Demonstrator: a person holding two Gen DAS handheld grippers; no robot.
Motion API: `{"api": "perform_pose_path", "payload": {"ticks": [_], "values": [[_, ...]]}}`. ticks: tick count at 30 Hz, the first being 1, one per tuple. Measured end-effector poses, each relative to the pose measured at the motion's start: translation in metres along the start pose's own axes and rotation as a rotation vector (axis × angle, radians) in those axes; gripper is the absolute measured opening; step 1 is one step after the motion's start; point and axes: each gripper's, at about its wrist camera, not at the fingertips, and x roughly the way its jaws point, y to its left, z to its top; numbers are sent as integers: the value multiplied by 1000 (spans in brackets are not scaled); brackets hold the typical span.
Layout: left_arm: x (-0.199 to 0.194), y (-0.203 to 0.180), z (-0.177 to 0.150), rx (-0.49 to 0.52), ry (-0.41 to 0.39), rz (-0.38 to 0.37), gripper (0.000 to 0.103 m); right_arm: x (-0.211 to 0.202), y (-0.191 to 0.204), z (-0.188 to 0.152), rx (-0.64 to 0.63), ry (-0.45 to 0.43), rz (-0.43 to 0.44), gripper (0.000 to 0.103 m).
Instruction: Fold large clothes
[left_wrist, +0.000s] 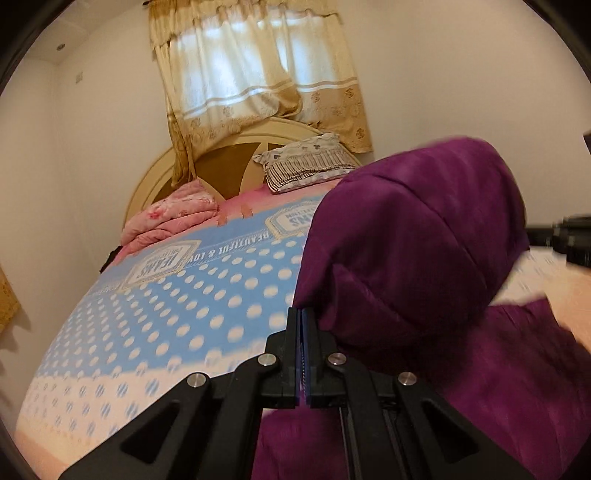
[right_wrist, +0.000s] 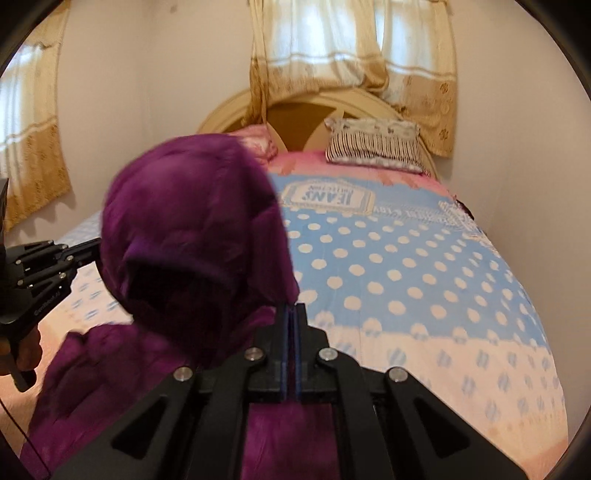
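We see the left gripper (left_wrist: 302, 314) with its jaws pressed together, pinching an edge of the purple garment (left_wrist: 406, 236). A sliver of purple shows between the pads lower down. The right gripper (right_wrist: 294, 310) is likewise pressed together, and purple cloth sits right at its tips and below its jaws, so we read it as pinching the same purple garment (right_wrist: 192, 229).

The garment is lifted between the two grippers and billows up in a rounded hump above the bed; its lower part trails down onto the near end of the bed, under both grippers. Motion blur softens the cloth edges, so we cannot tell exactly which part of the garment (hem, sleeve or collar) each gripper holds.

In the left wrist view the right gripper (left_wrist: 569, 240) pokes in from the right edge, just beside the hump. In the right wrist view the left gripper (right_wrist: 48, 266) comes in from the left edge, with part of a hand (right_wrist: 26, 350) on its handle.

The bed wears a blue polka-dot bedsheet (left_wrist: 177, 295) with "JEANS" labels printed on it, fading to cream at the near end. A striped pillow (left_wrist: 306, 166) leans at the rounded cream headboard (left_wrist: 155, 177), and a folded pink blanket (left_wrist: 173, 218) lies on the far left side. Cream-and-gold curtains (left_wrist: 258, 74) hang over the window behind.
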Motion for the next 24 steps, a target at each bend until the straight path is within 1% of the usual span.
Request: {"api": "perform_pose_path", "payload": {"ticks": [1,2,4,6,8,9,10,11,12,13,14,16,18,20,21,22,23,24], "values": [[-15,-4,-13,-4,-5,-17,0,-11,2,-9,13,-4,11,3],[-28,-11,-32,2,9,-29,0,-20,3,-20,18,-2,15,3],[-40,-21,-59,15,51,-42,0,-36,8,-49,10,16,14,3],[-48,-32,-89,51,94,-57,1,-37,10,-75,18,66,20,3],[-55,-34,-110,32,153,-68,1,-35,9,-99,39,133,34,3],[-55,-31,-115,16,172,-62,1,-37,8,-104,48,137,32,4],[-55,-29,-118,6,181,-42,1,-40,8,-107,60,141,37,11],[-53,-24,-117,-9,191,-11,1,-40,9,-107,73,155,39,36],[-53,-20,-115,-24,195,3,1,-41,9,-104,82,158,37,55],[-51,-15,-110,-43,198,11,1,-44,10,-101,92,139,35,87],[-50,-8,-103,-71,199,24,1,-49,13,-96,100,104,30,93],[-44,3,-89,-137,199,29,2,-49,17,-87,98,87,27,93],[-33,6,-73,-187,236,63,4,-42,23,-79,126,91,52,93],[-29,4,-64,-232,239,58,8,-27,25,-76,170,108,77,93],[-24,3,-61,-241,243,63,18,-21,25,-77,193,119,82,93],[-21,0,-57,-248,250,86,37,-13,25,-76,222,125,93,93],[-19,-2,-53,-261,242,106,47,-9,25,-79,246,131,103,93],[-20,-4,-50,-272,222,108,60,-5,24,-81,267,140,112,93]]}}
